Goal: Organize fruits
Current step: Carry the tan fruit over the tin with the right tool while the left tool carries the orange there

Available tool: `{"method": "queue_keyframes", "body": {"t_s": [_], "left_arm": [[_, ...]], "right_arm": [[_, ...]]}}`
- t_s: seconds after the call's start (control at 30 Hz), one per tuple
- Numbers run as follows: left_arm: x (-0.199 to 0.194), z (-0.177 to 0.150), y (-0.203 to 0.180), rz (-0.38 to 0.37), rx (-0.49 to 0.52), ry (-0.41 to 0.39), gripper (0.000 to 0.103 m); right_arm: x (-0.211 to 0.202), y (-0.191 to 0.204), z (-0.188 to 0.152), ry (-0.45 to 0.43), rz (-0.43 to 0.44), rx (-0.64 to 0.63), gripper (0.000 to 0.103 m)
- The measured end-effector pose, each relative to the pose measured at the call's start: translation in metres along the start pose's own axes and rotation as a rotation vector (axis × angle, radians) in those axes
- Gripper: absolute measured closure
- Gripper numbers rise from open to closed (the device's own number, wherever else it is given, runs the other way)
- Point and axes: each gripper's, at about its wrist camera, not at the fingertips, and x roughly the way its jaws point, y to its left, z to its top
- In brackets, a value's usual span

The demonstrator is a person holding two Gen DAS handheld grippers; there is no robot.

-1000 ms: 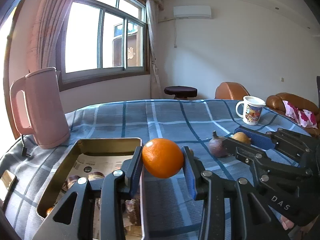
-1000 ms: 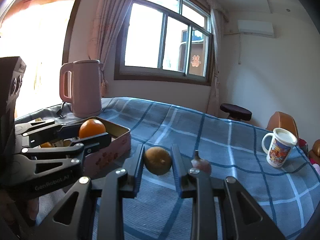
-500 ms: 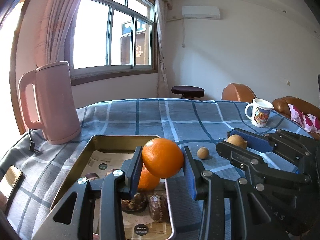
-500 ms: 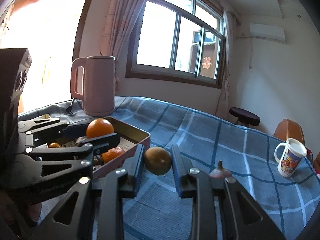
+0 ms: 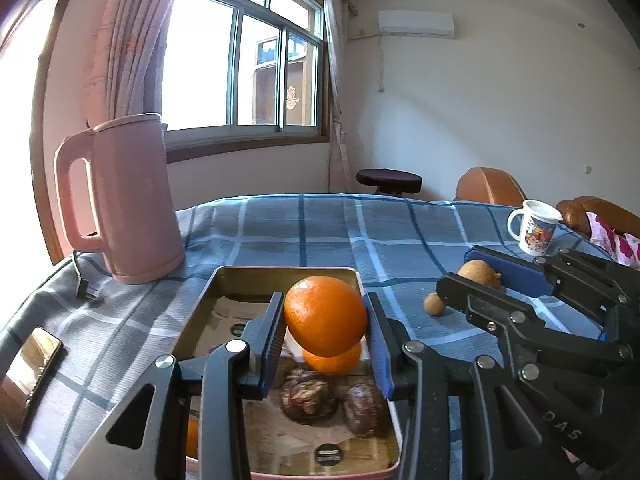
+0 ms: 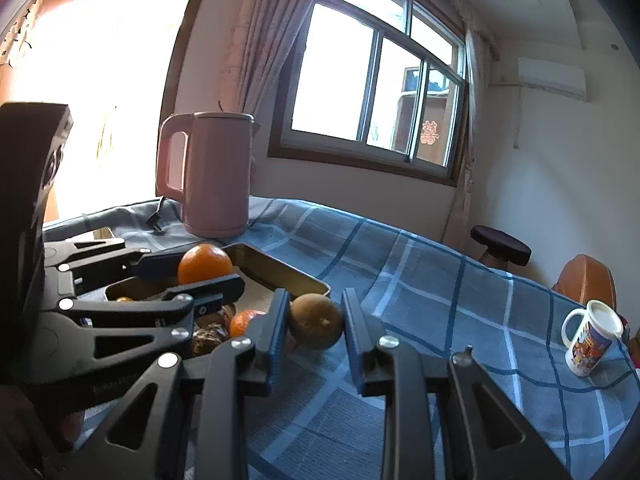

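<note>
Taking the tin (image 5: 216, 292) as the landmark and going left to right: a phone (image 5: 30, 372) lies well to its left on the counter (image 5: 320, 232), and a kettle (image 5: 120, 200) stands beyond its far left corner. The left tongs (image 5: 326, 336) are clamped on an orange (image 5: 326, 320), held above the tin's middle, over a second orange (image 5: 334, 362) and two dark wrinkled fruits (image 5: 308, 398). To do this step well, I would lower the orange close to the tin's paper lining before parting the tongs, aiming for the bare far half, so it neither drops nor rolls. Right of the tin, the right tongs (image 6: 316, 328) are clamped on a brown fruit (image 6: 316, 322), just outside the near rim. A small brown fruit (image 5: 434, 304) sits on the counter further right; a mug (image 5: 536, 228) is well beyond. The orange looks smooth, glossy, firm.
</note>
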Motion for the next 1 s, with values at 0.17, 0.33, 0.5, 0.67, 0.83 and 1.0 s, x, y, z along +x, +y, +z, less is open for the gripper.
{"method": "queue_keyframes", "body": {"t_s": [0.17, 0.33, 0.5, 0.67, 0.83, 1.0], "left_arm": [[-0.001, 0.000, 0.017, 0.033, -0.014, 0.012, 0.063], [-0.001, -0.002, 0.030, 0.062, -0.022, 0.034, 0.063], [0.000, -0.005, 0.040, 0.081, -0.025, 0.054, 0.063], [0.004, -0.006, 0.047, 0.095, -0.028, 0.072, 0.063], [0.004, -0.008, 0.052, 0.103, -0.026, 0.088, 0.063], [0.006, -0.010, 0.058, 0.115, -0.028, 0.109, 0.063]], "right_arm": [[0.004, 0.010, 0.003, -0.002, 0.018, -0.011, 0.074], [0.009, 0.021, 0.007, -0.003, 0.042, -0.027, 0.074], [0.015, 0.030, 0.009, 0.003, 0.058, -0.041, 0.074], [0.020, 0.038, 0.011, 0.012, 0.072, -0.054, 0.074], [0.026, 0.045, 0.010, 0.028, 0.081, -0.069, 0.074], [0.033, 0.051, 0.007, 0.051, 0.092, -0.078, 0.074]]}}
